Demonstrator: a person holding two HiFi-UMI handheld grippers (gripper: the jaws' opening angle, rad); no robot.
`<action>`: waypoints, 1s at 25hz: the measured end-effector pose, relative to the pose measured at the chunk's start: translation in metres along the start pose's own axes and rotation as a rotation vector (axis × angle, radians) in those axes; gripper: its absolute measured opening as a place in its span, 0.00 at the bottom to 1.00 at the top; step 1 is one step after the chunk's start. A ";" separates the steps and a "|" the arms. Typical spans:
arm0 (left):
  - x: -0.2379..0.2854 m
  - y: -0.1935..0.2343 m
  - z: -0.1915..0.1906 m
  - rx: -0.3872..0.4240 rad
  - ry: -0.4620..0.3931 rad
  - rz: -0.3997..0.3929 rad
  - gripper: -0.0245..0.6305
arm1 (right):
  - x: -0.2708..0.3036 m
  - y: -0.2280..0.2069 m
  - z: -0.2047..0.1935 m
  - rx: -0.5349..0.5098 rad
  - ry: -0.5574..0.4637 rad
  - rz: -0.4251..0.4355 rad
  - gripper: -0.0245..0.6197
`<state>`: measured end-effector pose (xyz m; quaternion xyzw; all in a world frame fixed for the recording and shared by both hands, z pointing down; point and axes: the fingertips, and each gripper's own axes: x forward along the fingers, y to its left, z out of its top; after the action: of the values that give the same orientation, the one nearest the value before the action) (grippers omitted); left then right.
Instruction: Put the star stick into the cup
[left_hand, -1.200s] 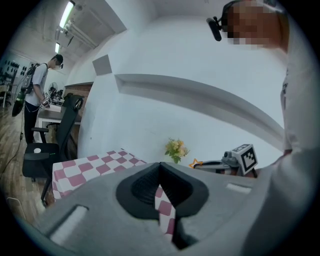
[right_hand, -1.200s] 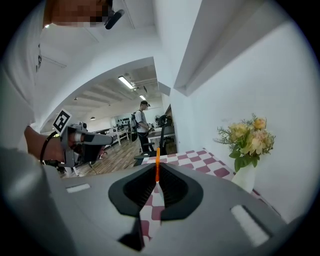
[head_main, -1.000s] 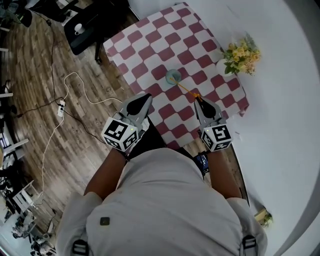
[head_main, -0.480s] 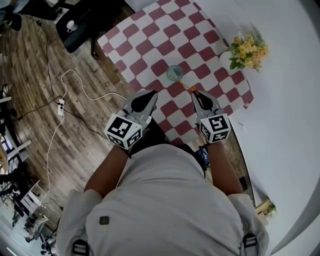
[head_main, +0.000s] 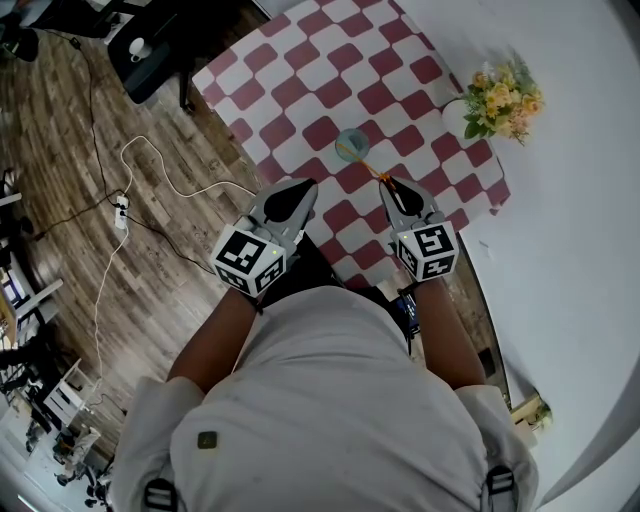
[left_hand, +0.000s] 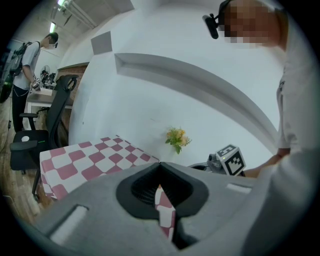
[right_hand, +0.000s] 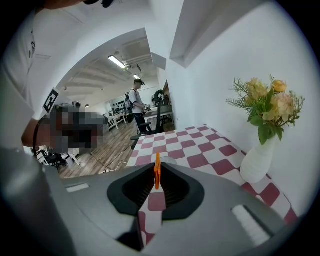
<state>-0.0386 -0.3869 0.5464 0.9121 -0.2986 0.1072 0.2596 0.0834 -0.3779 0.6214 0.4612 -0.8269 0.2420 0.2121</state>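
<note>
Right tongs (head_main: 385, 184) are clamped on the orange star stick (right_hand: 157, 172), gripping its near end so the far end reaches toward the cup (head_main: 351, 146) on the checkered tabletop (head_main: 300, 60); my guess is that's lining up the drop. Left tongs (head_main: 303, 186) are pinched together on nothing, off to the side. No readable writing, just square markers on the cubes (head_main: 430, 252).

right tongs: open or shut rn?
Shut on the star stick: in the right gripper view the right tongs pinch its orange shaft between them; the head view shows it pointing toward the cup.
</note>
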 end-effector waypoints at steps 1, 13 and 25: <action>0.000 0.000 0.000 0.000 0.000 -0.001 0.04 | 0.000 0.000 0.000 0.000 0.000 0.000 0.11; -0.004 -0.018 -0.004 0.000 -0.008 0.001 0.04 | -0.017 0.001 0.001 -0.012 -0.020 -0.002 0.17; -0.015 -0.068 -0.010 0.028 -0.052 0.012 0.04 | -0.069 0.015 0.009 -0.051 -0.094 0.020 0.16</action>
<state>-0.0104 -0.3275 0.5216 0.9164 -0.3091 0.0891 0.2383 0.1025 -0.3306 0.5717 0.4580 -0.8465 0.2011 0.1821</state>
